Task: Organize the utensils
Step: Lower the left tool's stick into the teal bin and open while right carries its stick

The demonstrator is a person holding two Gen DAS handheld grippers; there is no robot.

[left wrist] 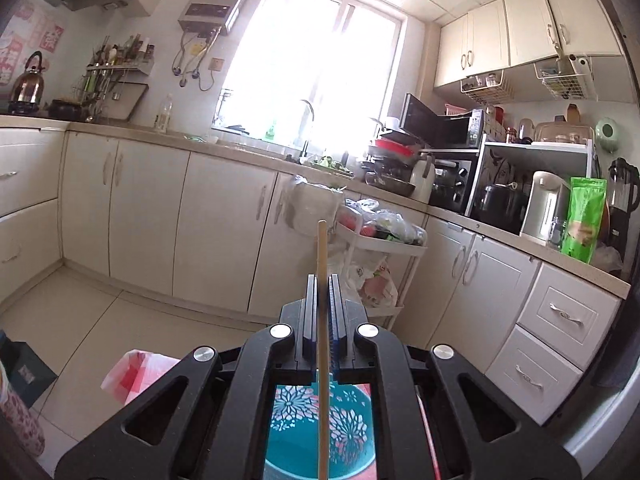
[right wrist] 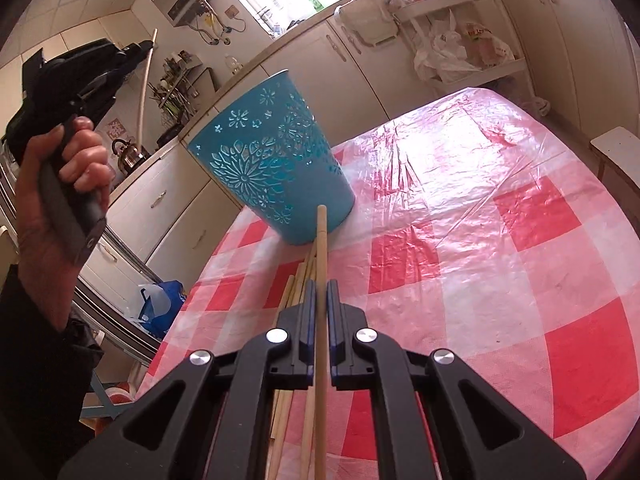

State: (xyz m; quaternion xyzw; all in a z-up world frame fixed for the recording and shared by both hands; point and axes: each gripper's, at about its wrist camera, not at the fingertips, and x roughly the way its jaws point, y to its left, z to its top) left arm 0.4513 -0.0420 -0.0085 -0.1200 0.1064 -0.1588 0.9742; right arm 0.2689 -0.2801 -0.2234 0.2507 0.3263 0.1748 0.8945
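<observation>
Chopsticks are being gathered into the blue cup (right wrist: 276,168), which stands on the checked tablecloth (right wrist: 500,240). One stick (left wrist: 322,320) is pinched between the closed fingers of the left gripper (left wrist: 322,280), held high over the cup, probably for dropping in. Another stick (right wrist: 320,300) is clamped in the right gripper (right wrist: 321,286), its tip near the cup's base, above loose sticks (right wrist: 298,280) lying on the cloth.

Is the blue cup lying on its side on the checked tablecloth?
No. In the right wrist view the blue cup stands on its base on the checked tablecloth, its open mouth facing up.
</observation>
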